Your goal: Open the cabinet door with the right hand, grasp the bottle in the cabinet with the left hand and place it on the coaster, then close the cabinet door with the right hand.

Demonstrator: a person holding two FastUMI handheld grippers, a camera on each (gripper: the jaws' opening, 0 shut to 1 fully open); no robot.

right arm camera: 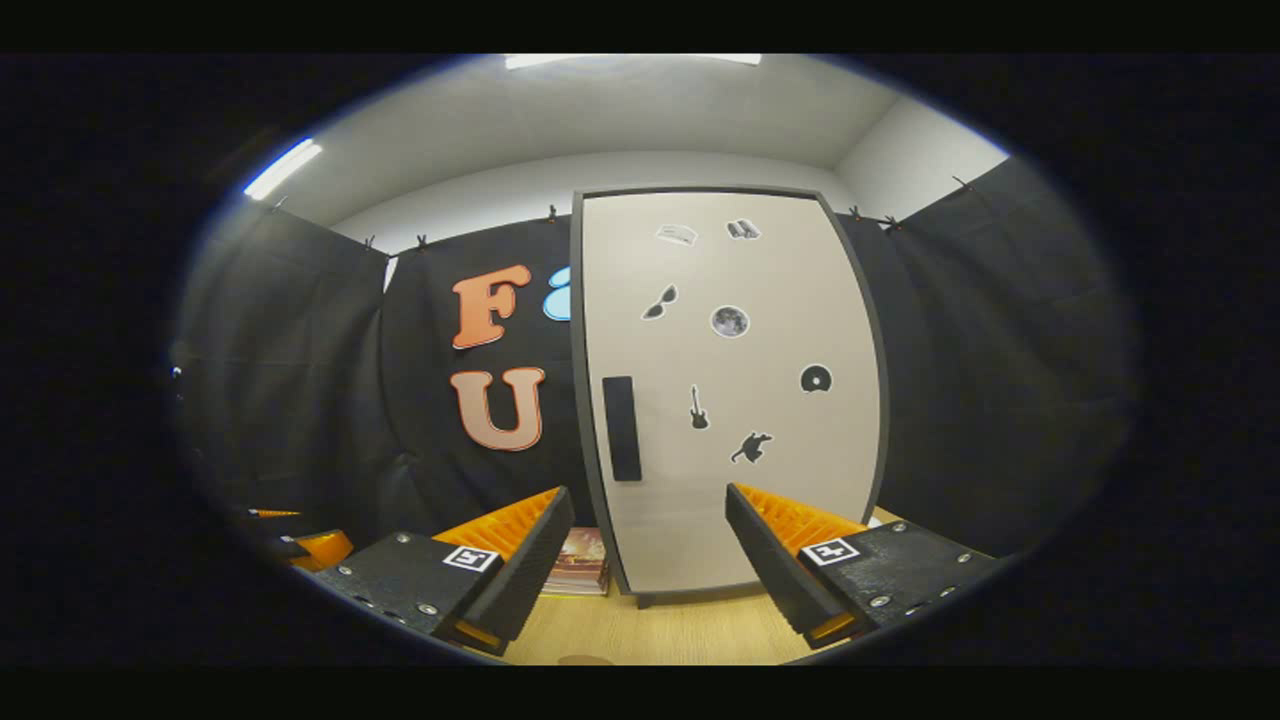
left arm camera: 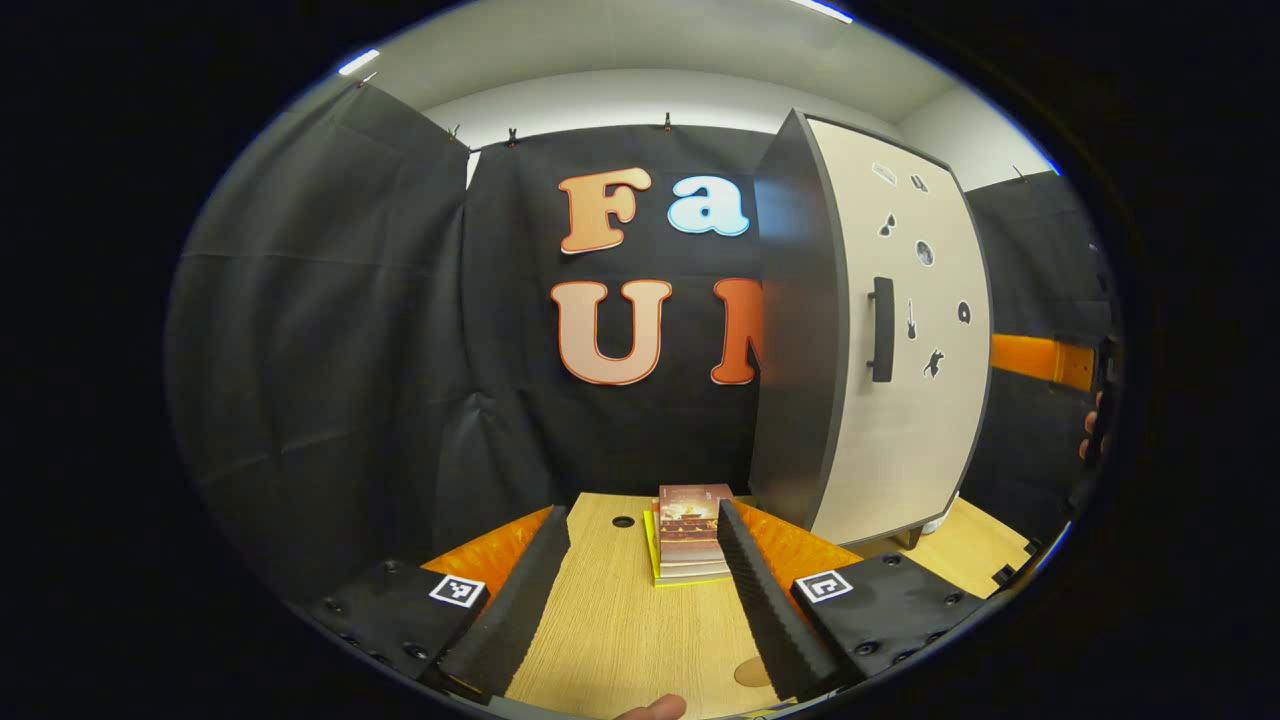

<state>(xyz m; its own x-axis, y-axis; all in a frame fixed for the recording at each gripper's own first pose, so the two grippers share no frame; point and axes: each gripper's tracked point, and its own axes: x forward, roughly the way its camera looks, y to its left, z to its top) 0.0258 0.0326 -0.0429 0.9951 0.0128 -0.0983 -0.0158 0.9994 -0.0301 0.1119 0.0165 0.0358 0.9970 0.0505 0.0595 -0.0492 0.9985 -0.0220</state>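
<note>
A tall cabinet (right arm camera: pixel 760 280) stands on the wooden table (right arm camera: pixel 660 630), its pale door (left arm camera: pixel 915 440) shut and dotted with small black stickers. The shut door hides the inside. A black vertical handle (right arm camera: pixel 622 428) sits near the door's left edge, also seen as handle (left arm camera: pixel 880 330). My right gripper (right arm camera: pixel 648 495) is open, facing the door from a short distance, its fingers straddling the door's lower part in the picture. My left gripper (left arm camera: pixel 640 515) is open over the table, left of the cabinet. A brown round coaster (left arm camera: pixel 752 672) lies by its right finger, partly hidden.
A stack of books (left arm camera: pixel 690 535) lies on the table left of the cabinet, also seen as books (right arm camera: pixel 580 565). A small round hole (left arm camera: pixel 623 521) is in the tabletop near the back. A hand (left arm camera: pixel 1090 430) shows at the far right edge.
</note>
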